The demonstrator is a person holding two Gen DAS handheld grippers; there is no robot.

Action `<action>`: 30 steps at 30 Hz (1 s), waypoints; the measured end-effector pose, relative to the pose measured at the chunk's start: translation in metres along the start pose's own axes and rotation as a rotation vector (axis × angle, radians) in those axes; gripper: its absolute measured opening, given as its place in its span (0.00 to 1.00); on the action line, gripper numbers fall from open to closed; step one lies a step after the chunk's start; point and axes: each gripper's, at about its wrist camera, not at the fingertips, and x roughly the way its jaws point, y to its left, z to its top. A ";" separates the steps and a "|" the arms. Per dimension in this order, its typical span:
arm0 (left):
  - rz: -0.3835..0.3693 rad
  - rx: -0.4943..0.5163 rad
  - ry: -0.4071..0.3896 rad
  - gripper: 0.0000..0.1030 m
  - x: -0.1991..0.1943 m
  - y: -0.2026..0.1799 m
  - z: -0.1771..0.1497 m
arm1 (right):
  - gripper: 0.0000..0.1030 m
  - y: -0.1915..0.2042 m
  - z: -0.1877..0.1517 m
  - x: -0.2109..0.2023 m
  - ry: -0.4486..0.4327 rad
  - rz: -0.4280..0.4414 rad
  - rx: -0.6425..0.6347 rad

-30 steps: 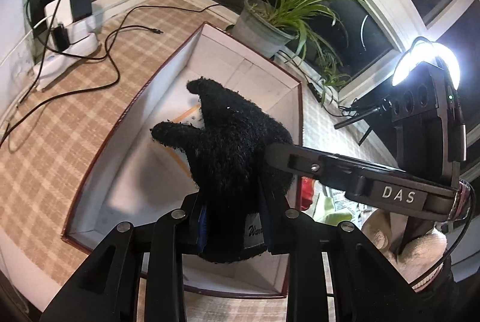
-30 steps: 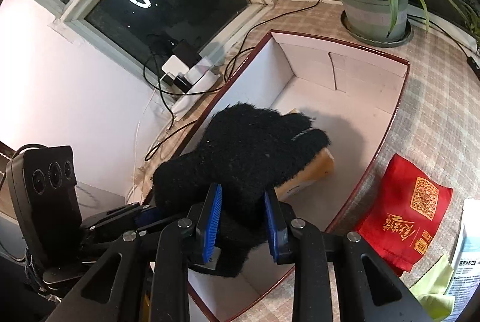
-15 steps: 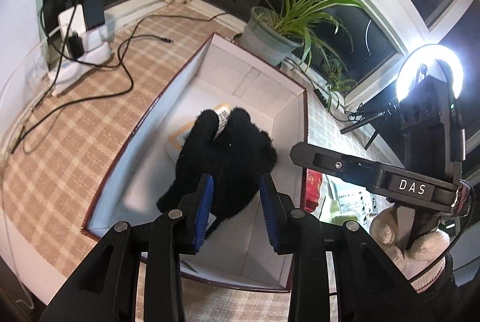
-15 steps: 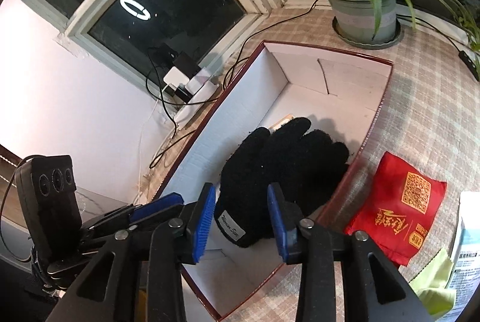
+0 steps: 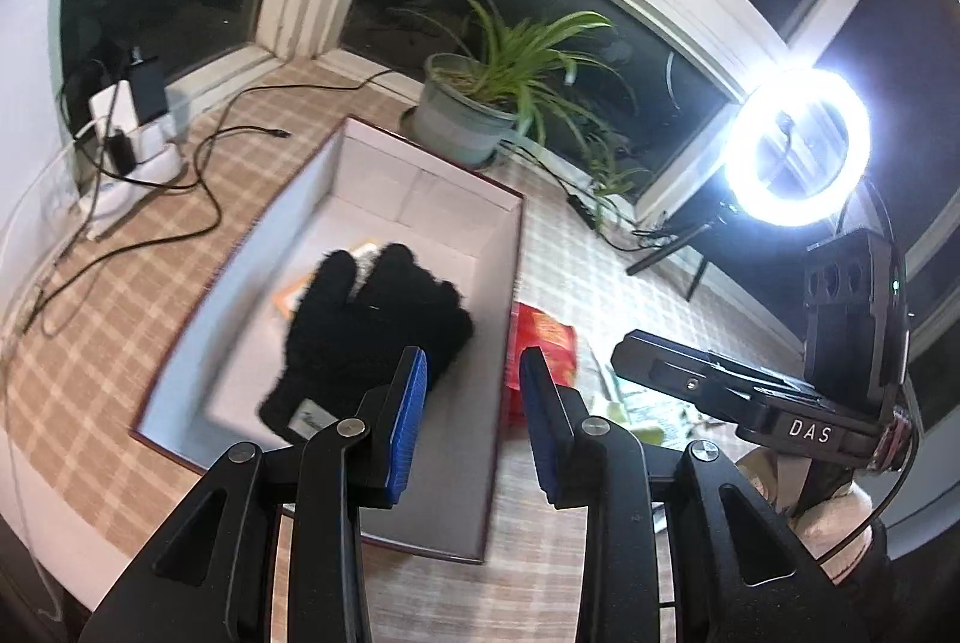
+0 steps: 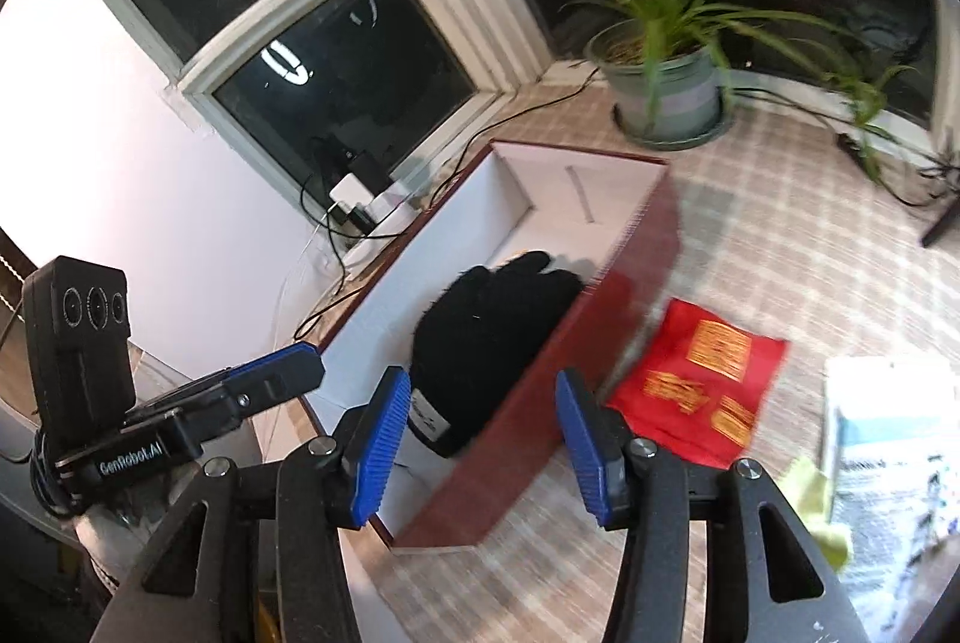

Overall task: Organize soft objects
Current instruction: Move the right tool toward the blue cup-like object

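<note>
While black glove [image 5: 372, 325] is lying limp inside box [image 5: 513, 277], am keeping left hand-held gripper [image 5: 473, 424] apart, empty; right hand-held gripper [image 6: 483, 448] opening, empty. Glove looking light, floppy, fuzzy; am judging labelled cuff best hold.

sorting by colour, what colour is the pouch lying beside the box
Red with gold print; the pouch shows best in the right wrist view, outside the box.

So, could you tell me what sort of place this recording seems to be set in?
Most likely a home, on a bay-window ledge at night. A checked cloth covers the surface under dark panes, a potted plant stands by the glass, and a ring light suggests a filming setup.
</note>
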 end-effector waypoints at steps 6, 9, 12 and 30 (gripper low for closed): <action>-0.027 0.020 0.011 0.30 0.003 -0.024 -0.011 | 0.46 -0.036 -0.024 -0.044 -0.064 -0.039 0.067; -0.043 0.022 0.011 0.30 0.003 -0.035 -0.017 | 0.46 -0.057 -0.039 -0.066 -0.091 -0.075 0.090; -0.054 0.028 0.014 0.30 0.005 -0.046 -0.024 | 0.46 -0.081 -0.056 -0.090 -0.118 -0.108 0.134; -0.181 0.116 0.167 0.36 0.071 -0.147 -0.077 | 0.65 -0.183 -0.175 -0.251 -0.352 -0.389 0.334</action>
